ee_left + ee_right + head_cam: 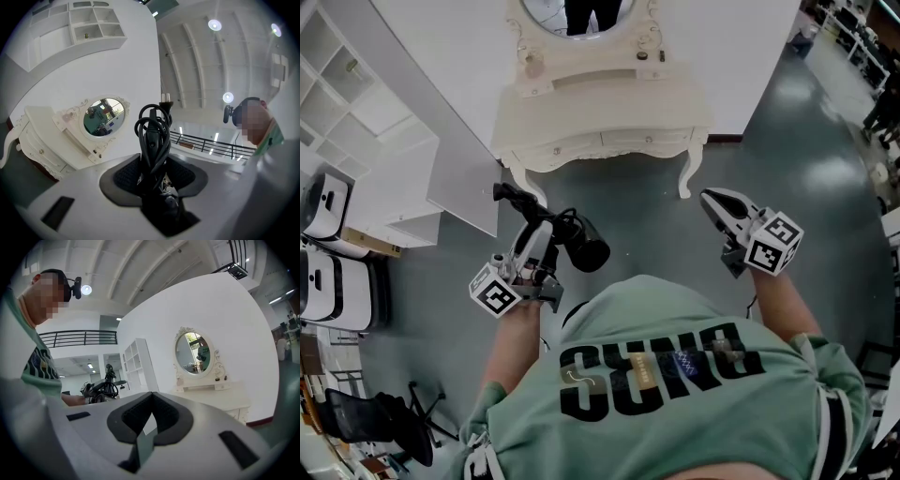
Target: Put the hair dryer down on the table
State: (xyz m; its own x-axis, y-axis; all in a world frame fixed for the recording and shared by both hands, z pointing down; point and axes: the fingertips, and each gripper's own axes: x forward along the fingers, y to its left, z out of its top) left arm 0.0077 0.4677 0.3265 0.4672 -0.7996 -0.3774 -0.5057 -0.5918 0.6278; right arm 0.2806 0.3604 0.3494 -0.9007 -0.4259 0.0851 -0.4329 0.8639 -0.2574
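Hair dryer (577,244), head view: where is it relative to the dressing table (600,117)? (M.)

Off it, in the air on the near side of the table's front edge, over the floor (787,187), well apart from the top. Left gripper (542,234) clamps it. The black barrel sticks out to that gripper's right. The handle and wound cord run past the jaws toward the table's left front corner. Right gripper (712,199) hangs opposite the right front corner, about as far from the table, carrying nothing. (K.)

Left gripper view? (M.)

Left gripper (153,176): pads pinch the hair dryer (152,140) by its handle from both sides, with cord loops bunched between them and the plug (165,98) at the far end. The long axis lies along the jaws, pointing away from the hand. Dressing table (42,136) sits left of and below the handle tip, under its mirror (104,116). (K.)

Right gripper view? (M.)

Right gripper (151,416): pads pressed together at the tips, nothing between. Dressing table (220,397) is ahead and to the right. Hair dryer (101,385) is far left of the table, in the other gripper. (K.)

Judgement for the set-down? (M.)

Left hand alone. The table top lies ahead, roughly along the handle's axis, so carry forward over the front edge, then lower and lay the dryer flat before releasing. The cord loops may snag the pads. (K.)
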